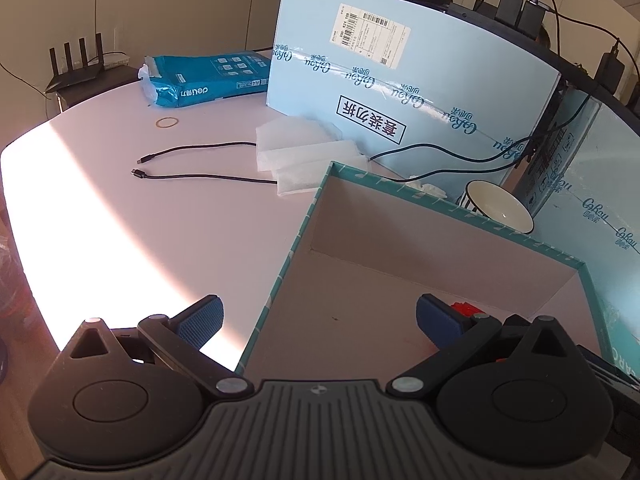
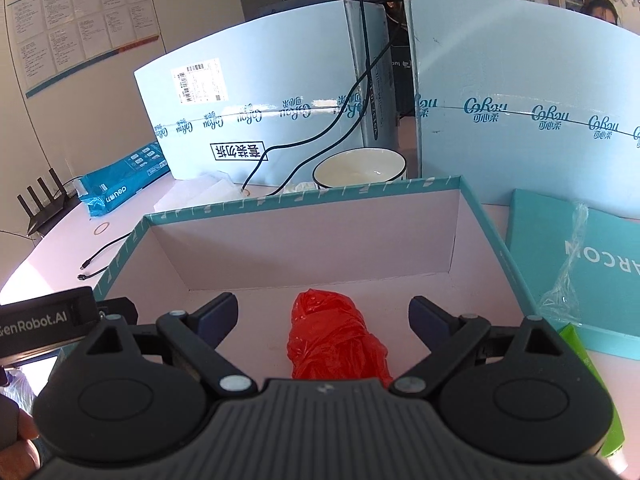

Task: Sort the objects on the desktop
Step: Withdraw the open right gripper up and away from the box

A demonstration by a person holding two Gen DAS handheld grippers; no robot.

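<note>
An open teal-rimmed cardboard box (image 1: pixel 304 232) (image 2: pixel 280 200) stands on the pale round table. A crumpled red plastic bag (image 2: pixel 336 336) lies on the box floor; the left wrist view shows only a sliver of the red bag (image 1: pixel 464 307) behind a finger. My right gripper (image 2: pixel 323 316) is open above the bag, one finger on each side, not touching it. My left gripper (image 1: pixel 318 318) is open and straddles the box's left wall, holding nothing. A white bowl (image 2: pixel 360 170) (image 1: pixel 500 206) sits just behind the box.
Black USB cables (image 1: pixel 192 162), white foam pieces (image 1: pixel 296 152), a rubber band (image 1: pixel 168 122) and a blue paper pack (image 1: pixel 204 78) lie on the table. Tall light-blue cartons (image 1: pixel 400 80) wall off the back. A teal lid (image 2: pixel 580 272) and green tube (image 2: pixel 600 400) lie right.
</note>
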